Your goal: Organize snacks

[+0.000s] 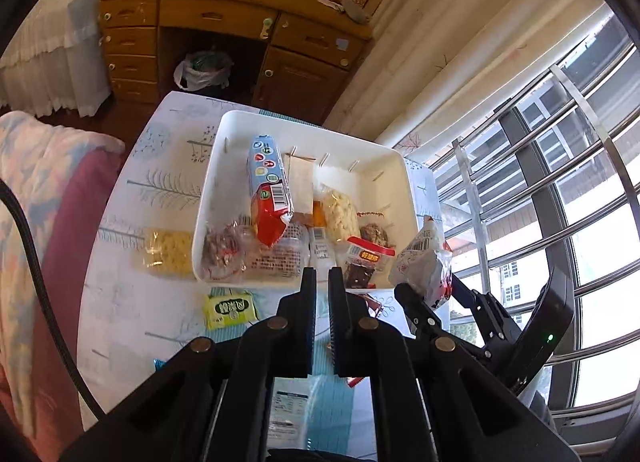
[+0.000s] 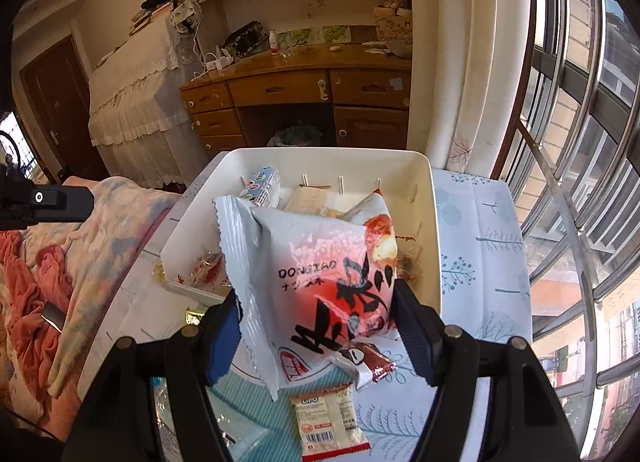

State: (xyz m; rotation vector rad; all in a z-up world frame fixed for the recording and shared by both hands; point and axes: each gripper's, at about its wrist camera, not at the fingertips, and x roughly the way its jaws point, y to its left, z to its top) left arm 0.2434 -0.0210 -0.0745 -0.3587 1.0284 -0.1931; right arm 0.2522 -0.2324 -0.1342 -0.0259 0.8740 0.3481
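Note:
A white tray [image 1: 204, 201] on the patterned tablecloth holds several snacks, among them a blue and red biscuit pack [image 1: 268, 189] and a clear bag of pale puffs [image 1: 340, 213]. My left gripper [image 1: 323, 286] hangs above the tray's near rim, shut with nothing between its fingers. My right gripper [image 2: 316, 296] is shut on a white and red snack bag [image 2: 320, 274], held in the air over the near edge of the tray [image 2: 436, 242]. The left wrist view shows that bag [image 1: 424, 262] at the tray's right corner in the right gripper [image 1: 434, 296].
On the cloth outside the tray lie a clear bag of yellow crackers [image 1: 168, 252], a yellow-green packet [image 1: 228, 308], a Lipo packet [image 2: 328, 422] and a small brown packet [image 2: 368, 358]. A quilted bed [image 1: 48, 189] is left, window bars [image 2: 580, 181] right, a wooden desk [image 2: 300, 89] behind.

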